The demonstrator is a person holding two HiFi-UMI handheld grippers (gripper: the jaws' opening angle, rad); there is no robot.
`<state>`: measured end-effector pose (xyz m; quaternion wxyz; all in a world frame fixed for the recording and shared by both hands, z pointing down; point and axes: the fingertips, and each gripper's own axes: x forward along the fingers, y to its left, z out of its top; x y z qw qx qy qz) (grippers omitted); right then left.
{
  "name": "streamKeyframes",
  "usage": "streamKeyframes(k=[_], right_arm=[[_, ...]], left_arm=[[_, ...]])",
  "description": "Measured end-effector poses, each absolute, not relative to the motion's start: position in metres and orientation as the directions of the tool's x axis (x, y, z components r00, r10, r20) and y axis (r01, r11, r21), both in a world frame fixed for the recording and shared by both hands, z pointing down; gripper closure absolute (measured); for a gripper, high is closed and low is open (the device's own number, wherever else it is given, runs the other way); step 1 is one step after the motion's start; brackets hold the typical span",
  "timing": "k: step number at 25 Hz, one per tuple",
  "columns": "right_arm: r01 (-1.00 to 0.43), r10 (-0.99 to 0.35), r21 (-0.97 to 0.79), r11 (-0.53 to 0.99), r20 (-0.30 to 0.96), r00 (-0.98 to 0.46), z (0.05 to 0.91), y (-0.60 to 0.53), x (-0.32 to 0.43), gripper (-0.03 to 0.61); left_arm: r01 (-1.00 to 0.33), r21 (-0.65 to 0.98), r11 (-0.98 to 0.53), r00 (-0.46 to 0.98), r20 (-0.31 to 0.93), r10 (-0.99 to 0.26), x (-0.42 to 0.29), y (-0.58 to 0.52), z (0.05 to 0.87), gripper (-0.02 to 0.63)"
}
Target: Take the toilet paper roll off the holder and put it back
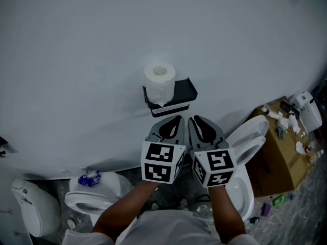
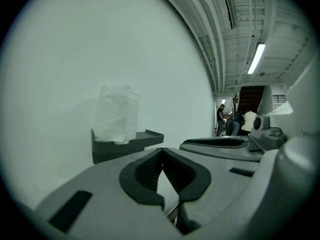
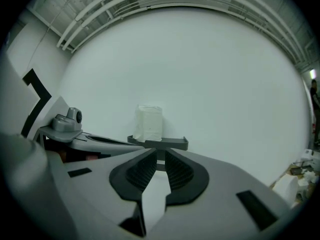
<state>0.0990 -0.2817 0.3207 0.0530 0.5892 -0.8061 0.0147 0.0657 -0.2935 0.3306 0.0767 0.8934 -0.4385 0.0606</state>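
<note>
Left gripper (image 1: 178, 118) pressed shut, right gripper (image 1: 194, 119) a sliver apart, both empty, just short of the holder (image 1: 183, 92). The toilet paper roll (image 1: 160, 82) stands on its left end, and jaws this narrow could knock it off

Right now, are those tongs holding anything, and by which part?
Nothing is held. The left tongs and right tongs have nothing between them; the toilet paper roll stands on its holder, clear of both.
</note>
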Motion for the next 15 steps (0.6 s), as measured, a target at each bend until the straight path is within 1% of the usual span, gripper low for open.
streamKeyframes(k=[8,15], right_arm=[[-0.953,-0.95,0.05,0.298,0.112,-0.291,0.324,-0.277,0.109,0.575],[-0.95,-0.946,0.058,0.308,0.12,-0.3,0.325,-0.276,0.11,0.577]], left_arm=[[-0.781,0.082,-0.619,0.622,0.181,-0.762,0.078,-0.289,0.335,0.609],[-0.783,0.08,-0.617,0.62,0.182,-0.763,0.08,-0.288,0.335,0.609]])
